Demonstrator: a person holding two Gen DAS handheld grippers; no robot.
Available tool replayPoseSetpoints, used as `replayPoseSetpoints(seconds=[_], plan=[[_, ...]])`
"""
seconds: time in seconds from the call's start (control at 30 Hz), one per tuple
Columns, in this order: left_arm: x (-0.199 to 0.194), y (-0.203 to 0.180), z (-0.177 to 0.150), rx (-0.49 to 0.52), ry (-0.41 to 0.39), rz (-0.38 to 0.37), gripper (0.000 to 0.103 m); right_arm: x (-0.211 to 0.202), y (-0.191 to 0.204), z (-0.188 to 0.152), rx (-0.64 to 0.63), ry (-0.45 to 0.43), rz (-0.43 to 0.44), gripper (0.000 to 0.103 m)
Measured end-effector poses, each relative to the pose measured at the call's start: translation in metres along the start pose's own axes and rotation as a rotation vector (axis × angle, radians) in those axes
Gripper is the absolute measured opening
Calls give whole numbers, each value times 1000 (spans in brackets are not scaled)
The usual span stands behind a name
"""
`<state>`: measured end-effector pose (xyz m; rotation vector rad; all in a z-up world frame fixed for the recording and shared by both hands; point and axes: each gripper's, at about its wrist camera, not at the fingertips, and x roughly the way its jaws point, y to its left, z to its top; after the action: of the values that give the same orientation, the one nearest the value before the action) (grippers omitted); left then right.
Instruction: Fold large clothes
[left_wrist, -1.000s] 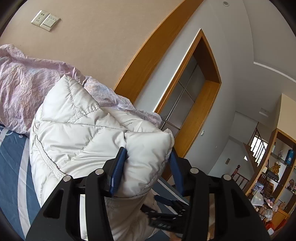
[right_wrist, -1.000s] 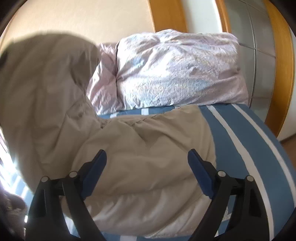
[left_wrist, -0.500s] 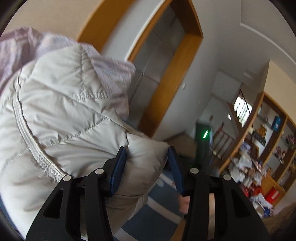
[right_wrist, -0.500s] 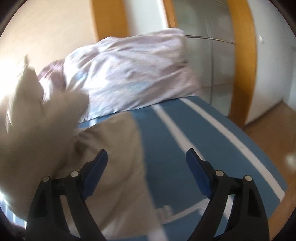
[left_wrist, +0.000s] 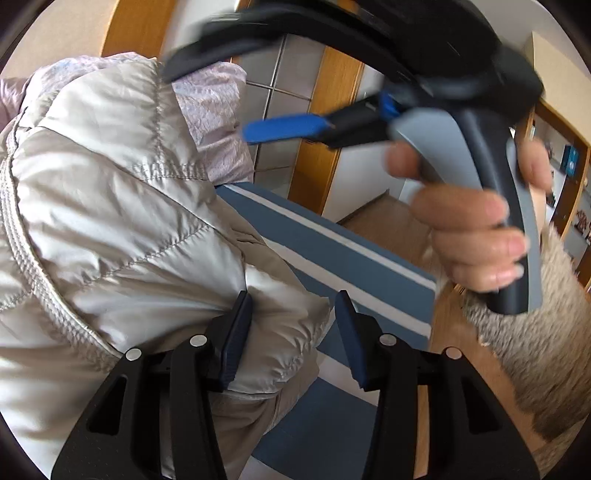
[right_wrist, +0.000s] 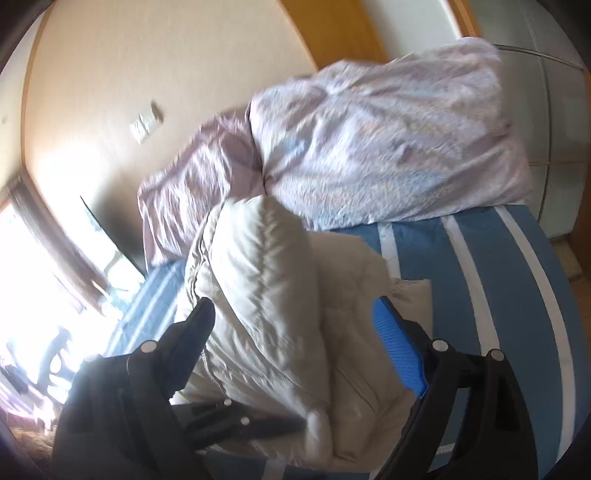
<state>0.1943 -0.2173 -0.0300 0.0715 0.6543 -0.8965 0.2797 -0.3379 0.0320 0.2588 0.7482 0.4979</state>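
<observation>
My left gripper (left_wrist: 293, 339) is clamped on a puffy fold of the pale quilted jacket (left_wrist: 110, 229), pads pressing the padding from both sides. In the right wrist view the jacket (right_wrist: 280, 306) lies heaped on the blue striped bedcover (right_wrist: 491, 280), its long axis running from about 6 o'clock up toward 11 o'clock, the raised quilted end pointing at the pink crumpled duvet (right_wrist: 388, 140).

My right gripper (right_wrist: 291, 328) stands wide open over the heap, gripping nothing; I cannot tell whether its pads graze the fabric.

A second ago the jacket hung higher against the wall and the left view showed no hand; now the person's hand (left_wrist: 476, 229) and the right tool fill that view at 1 to 3 o'clock.

Bare bedcover lies at 3 o'clock of the heap, ending at the bed's edge above the wooden floor (left_wrist: 388, 225). The duvet closes off 12 o'clock.
</observation>
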Motion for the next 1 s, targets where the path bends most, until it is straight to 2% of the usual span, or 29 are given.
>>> replayPoseSetpoints(seconds=[0.2,0.3,0.33,0.37,0.4,0.43,0.47,0.53,0.63,0.7,0.73,0.8,0.9,1.0], plan=[[13,-7,-4,51,27,31,48,27,3,9,-4,58,-32,88],[17,-14,-5,70,39,43,48,42,3,12,11,93,-6,87],[16,-22,-8,75,40,48,48,49,4,13,3,107,-2,80],[16,-23,-8,81,39,56,48,53,5,11,-9,110,-25,58],[16,-26,-9,95,37,67,48,57,4,9,-9,111,-51,52],[15,-30,-8,105,36,74,48,58,1,9,6,115,-43,38],[9,-32,-7,110,32,80,48,58,-5,9,36,119,-28,31],[-10,-32,-6,100,25,65,48,59,-16,9,68,116,-12,25],[-59,-24,-3,81,-23,51,49,60,-27,6,88,112,-35,22],[-97,-8,2,41,-69,63,55,62,-33,1,92,107,-60,21],[-111,3,5,19,-95,87,63,63,-35,0,91,106,-68,21],[-137,31,17,-23,-161,184,66,67,-39,-5,90,104,-101,20],[-147,77,37,-76,-186,333,67,69,-42,-9,87,99,-148,20],[-142,119,46,-138,-169,366,67,73,-47,-14,83,97,-199,20]])
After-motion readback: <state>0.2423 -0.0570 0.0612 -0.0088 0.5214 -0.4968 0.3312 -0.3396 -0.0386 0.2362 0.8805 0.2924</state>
